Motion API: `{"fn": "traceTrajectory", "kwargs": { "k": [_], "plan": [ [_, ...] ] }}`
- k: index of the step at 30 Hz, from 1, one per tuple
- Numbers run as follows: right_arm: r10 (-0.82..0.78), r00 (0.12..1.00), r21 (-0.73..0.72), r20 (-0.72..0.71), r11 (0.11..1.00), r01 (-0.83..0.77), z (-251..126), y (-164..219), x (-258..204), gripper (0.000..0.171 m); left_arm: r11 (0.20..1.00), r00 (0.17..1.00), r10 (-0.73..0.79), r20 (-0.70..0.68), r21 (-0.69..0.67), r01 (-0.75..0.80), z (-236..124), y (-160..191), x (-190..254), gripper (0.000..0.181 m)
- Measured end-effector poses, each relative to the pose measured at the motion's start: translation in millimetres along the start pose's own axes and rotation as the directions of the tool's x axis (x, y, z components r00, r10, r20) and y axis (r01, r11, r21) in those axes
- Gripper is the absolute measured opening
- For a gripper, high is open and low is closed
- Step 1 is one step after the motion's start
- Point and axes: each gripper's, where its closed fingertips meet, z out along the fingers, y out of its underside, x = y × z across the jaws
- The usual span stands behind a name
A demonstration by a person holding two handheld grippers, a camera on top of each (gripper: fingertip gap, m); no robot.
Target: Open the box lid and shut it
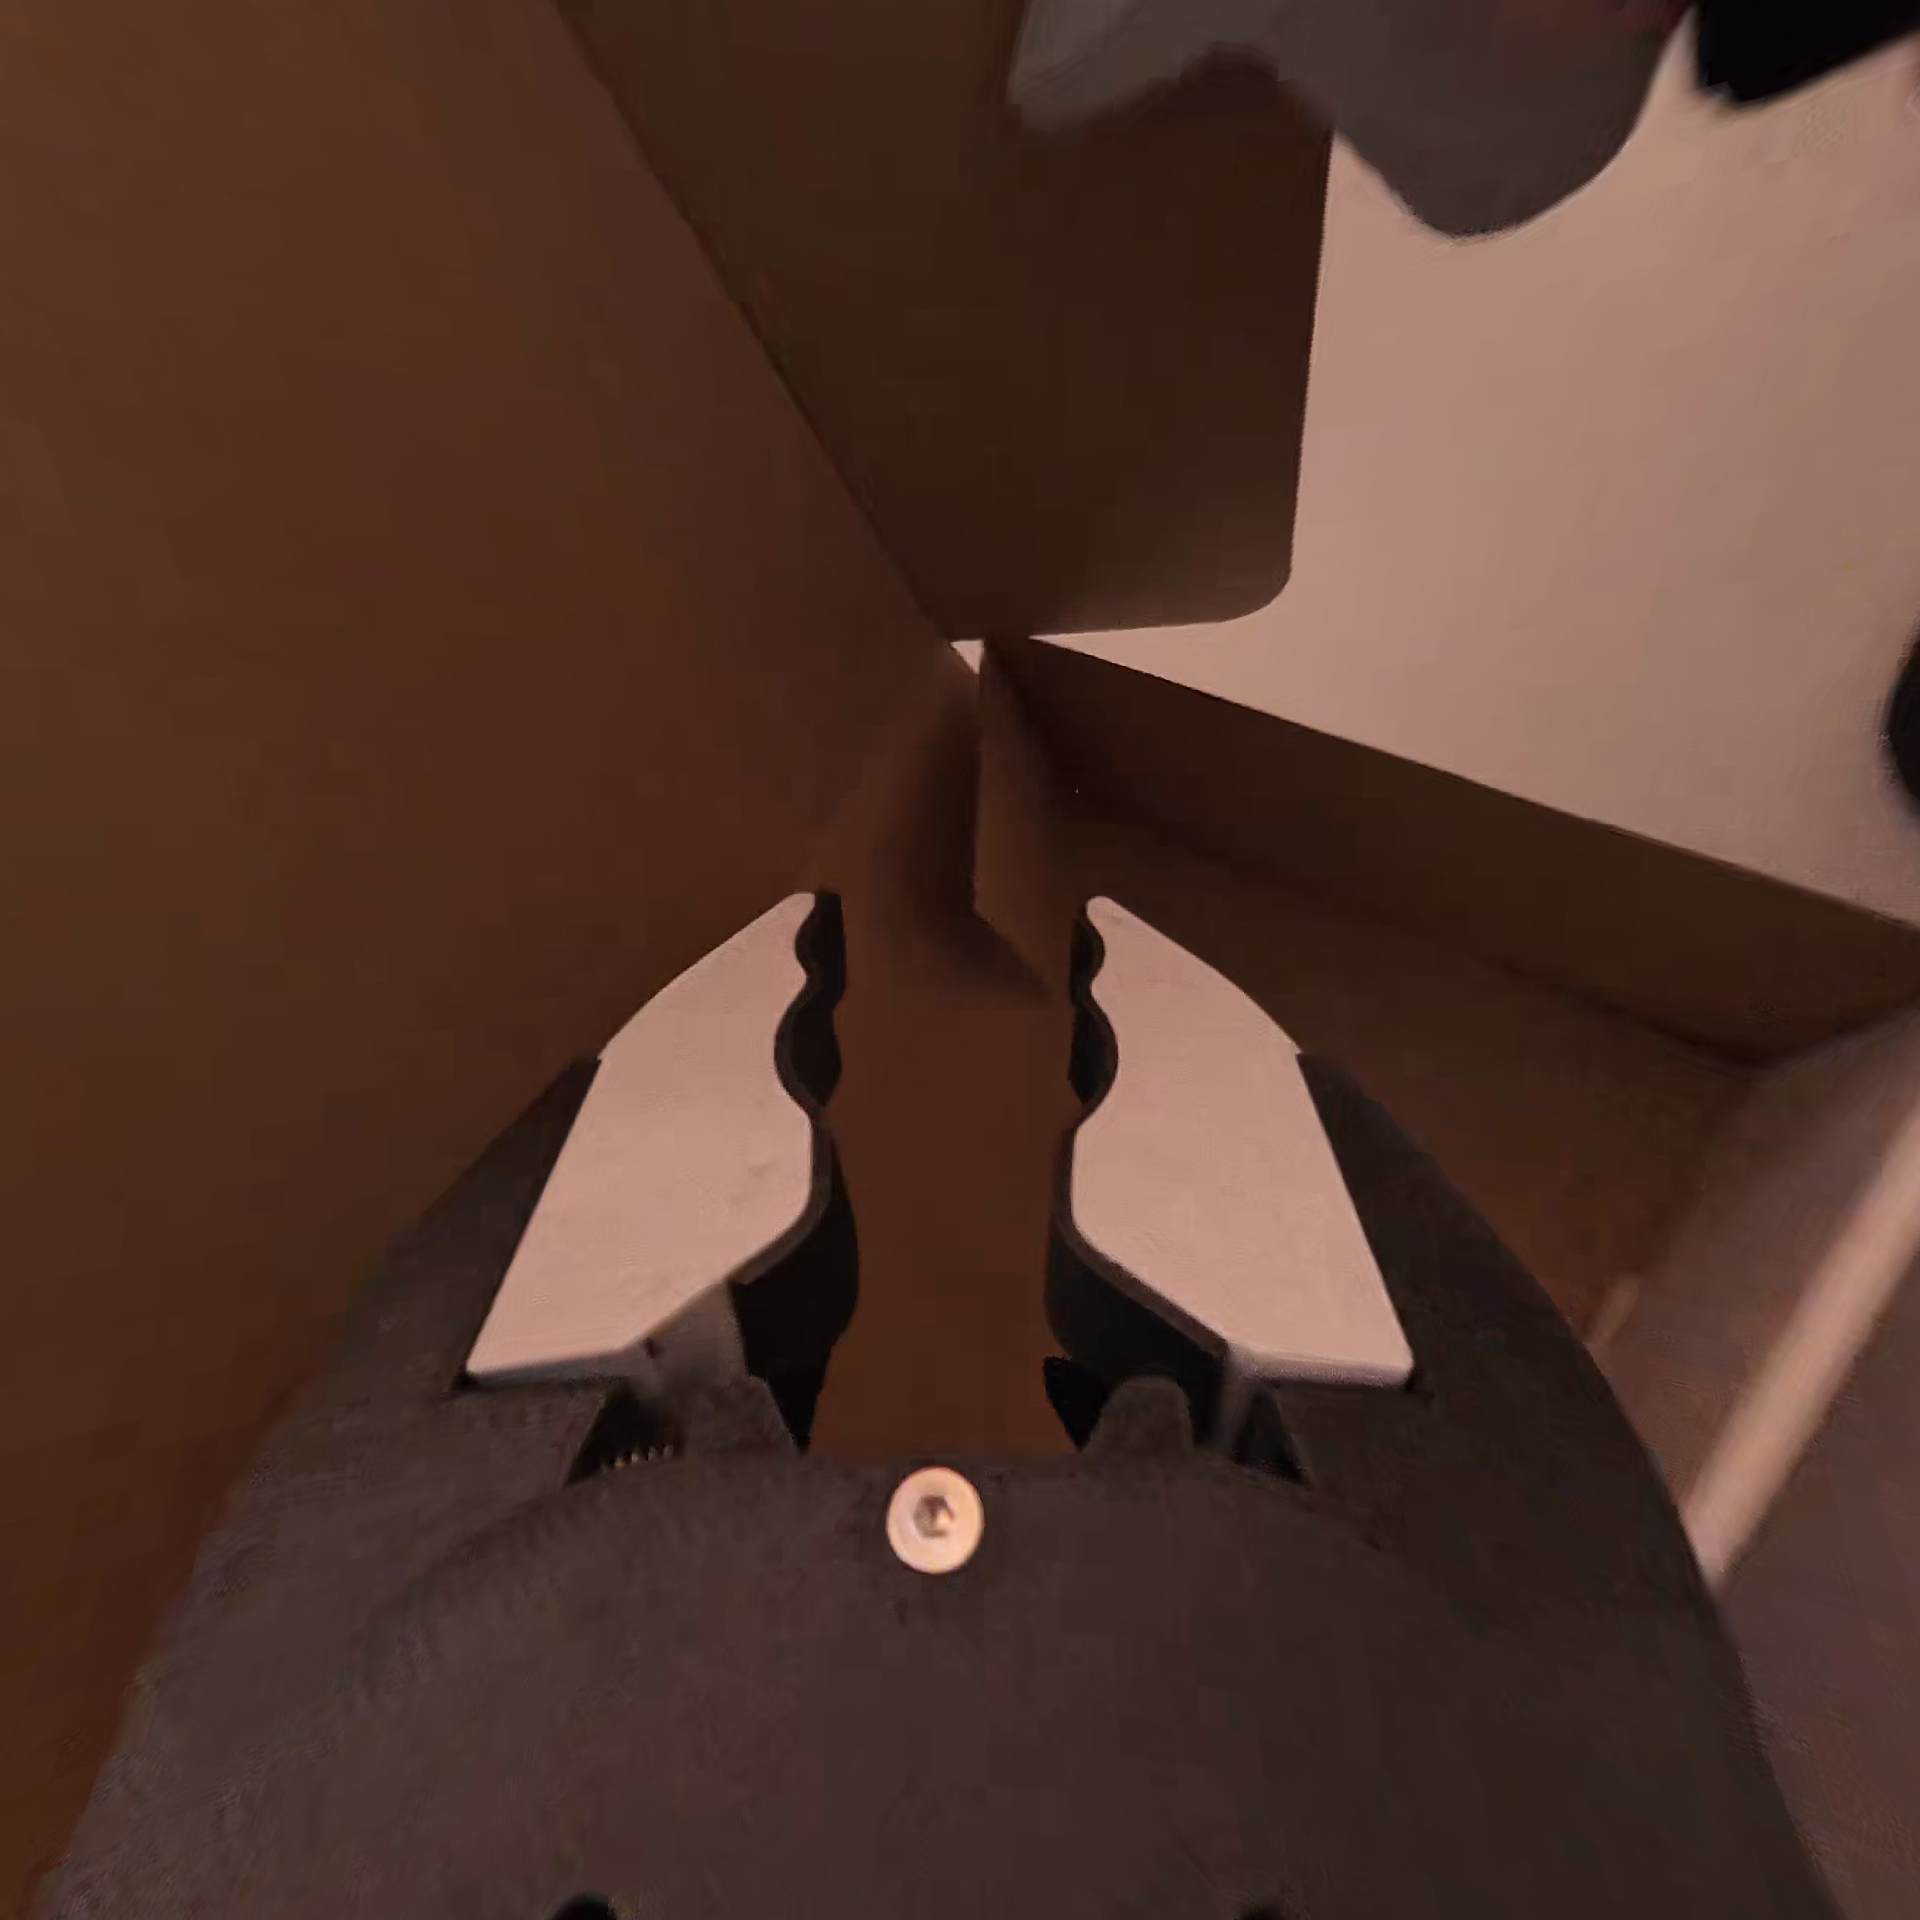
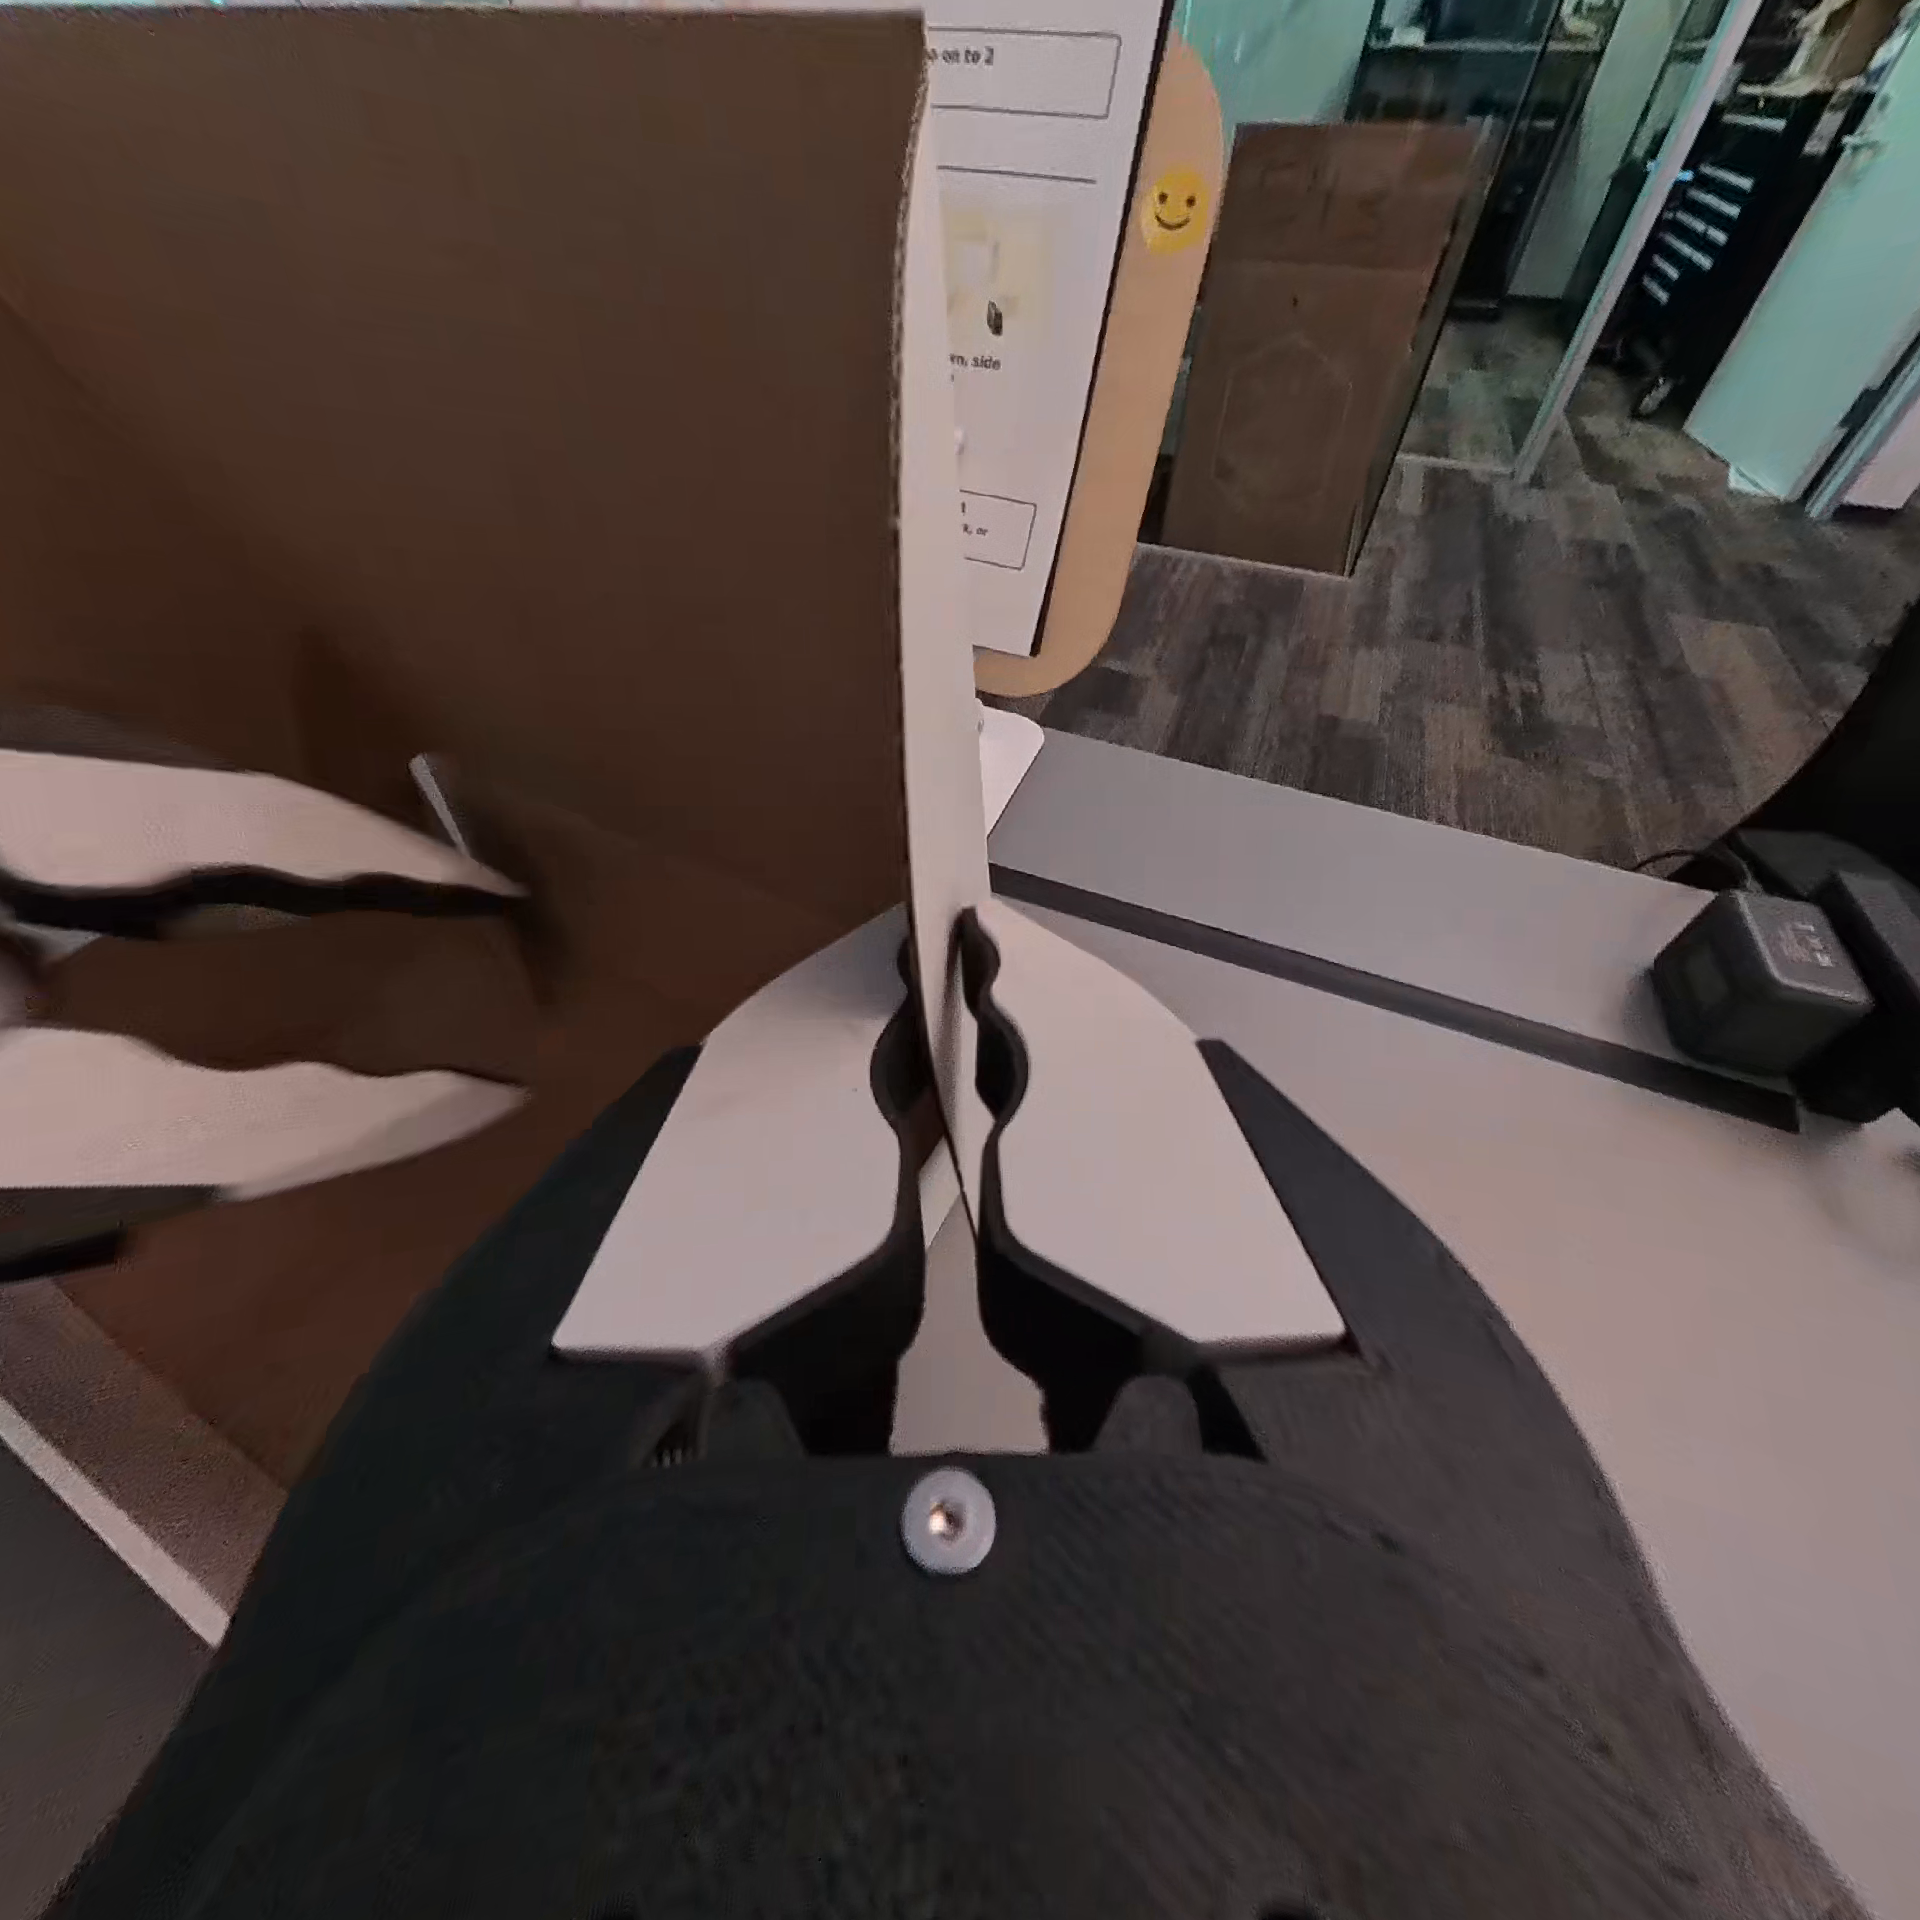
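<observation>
A cardboard box, brown inside and white outside, stands open on the table. Its lid (image 2: 520, 416) stands upright. My right gripper (image 2: 940, 935) is shut on the lid's right edge, with the thin panel pinched between the pads. My left gripper (image 1: 956, 925) is open and empty, pointing into an inner corner of the box (image 1: 1351, 831), beside a rounded lid flap (image 1: 1039, 364). The left gripper also shows blurred at the left of the right wrist view (image 2: 509, 977), inside the box.
The box sits on a light grey table (image 2: 1455, 1299) with a dark strip along its far edge. A black device (image 2: 1766, 997) lies at the right. A white printed sheet (image 2: 1018, 312) and a wooden board with a yellow smiley (image 2: 1174, 208) stand behind the box.
</observation>
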Motion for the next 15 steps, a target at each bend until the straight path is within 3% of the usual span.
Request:
{"fn": "traceTrajectory", "kwargs": {
  "k": [2, 7, 10, 11, 15],
  "plan": [
    [0.0, 1.0, -0.017, -0.008, 1.0, 0.0, 1, 0, 0, 0.004, 0.998, 0.997, 0.052, -0.055, -0.036, -0.054, 32, 3, 7, 0.031],
    [0.026, 0.999, -0.065, -0.019, 0.997, -0.028, 4, 3, 3, 0.003, 0.984, 0.996, 0.065, -0.059, -0.16, -0.073, 83, 23, 6, 0.032],
    [0.06, 0.998, -0.094, -0.01, 0.994, -0.061, 3, 1, 4, 0.004, 0.964, 0.994, 0.108, -0.025, -0.242, -0.111, 101, 40, 1, 0.025],
    [0.066, 0.998, -0.103, -0.013, 0.992, -0.067, 2, 0, 5, 0.003, 0.962, 0.993, 0.113, -0.021, -0.249, -0.115, 105, 44, 0, 0.015],
    [0.103, 0.995, -0.156, -0.019, 0.982, -0.104, 2, -2, 9, 0.003, 0.969, 0.998, 0.066, 0.014, -0.239, -0.061, 111, 47, -7, 0.014]
  ]
}}
